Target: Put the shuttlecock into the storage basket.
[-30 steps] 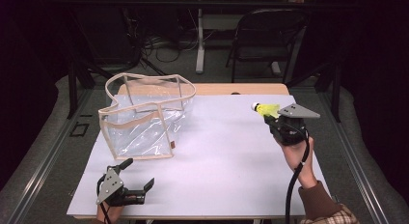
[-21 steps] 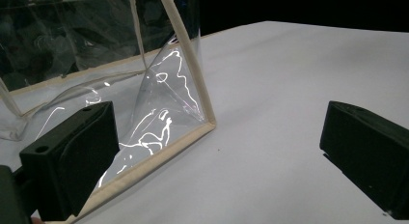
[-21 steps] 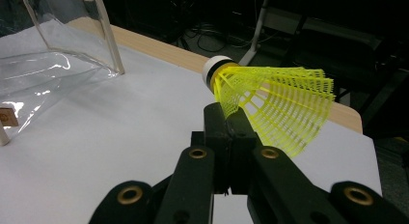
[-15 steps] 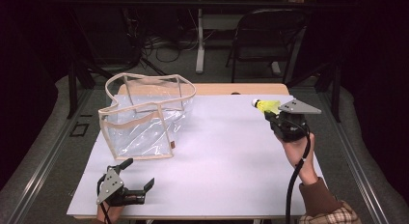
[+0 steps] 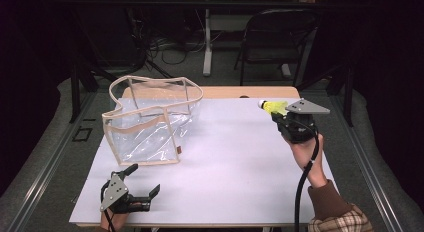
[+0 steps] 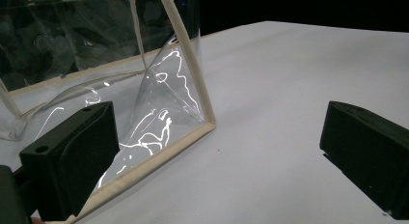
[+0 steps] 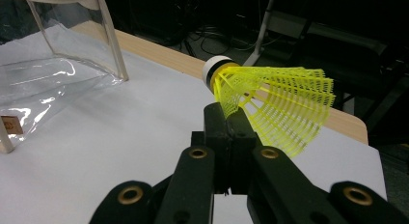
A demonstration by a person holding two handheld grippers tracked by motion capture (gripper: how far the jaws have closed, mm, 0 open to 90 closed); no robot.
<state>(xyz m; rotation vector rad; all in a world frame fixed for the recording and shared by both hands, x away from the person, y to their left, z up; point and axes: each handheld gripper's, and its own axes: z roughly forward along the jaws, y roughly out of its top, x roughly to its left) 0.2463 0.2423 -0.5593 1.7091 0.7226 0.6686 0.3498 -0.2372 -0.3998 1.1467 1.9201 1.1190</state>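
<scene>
Little had moved since a second earlier: I kept the right gripper point(image 5: 278, 113) raised over the table's point(image 5: 240, 157) far right, jaws clamped on the yellow shuttlecock's point(image 7: 270, 101) skirt near its white cork. I judged it featherlight, its mesh skirt springy and crushable, so the firm neck was the place to hold. My left gripper point(image 5: 142, 184) lay gaping beside the clear tote bag point(image 5: 150, 127).

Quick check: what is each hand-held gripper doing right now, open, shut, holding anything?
Left hand-held gripper: open, holding nothing, close to the clear bag.
Right hand-held gripper: shut on the yellow shuttlecock, held above the table.
</scene>
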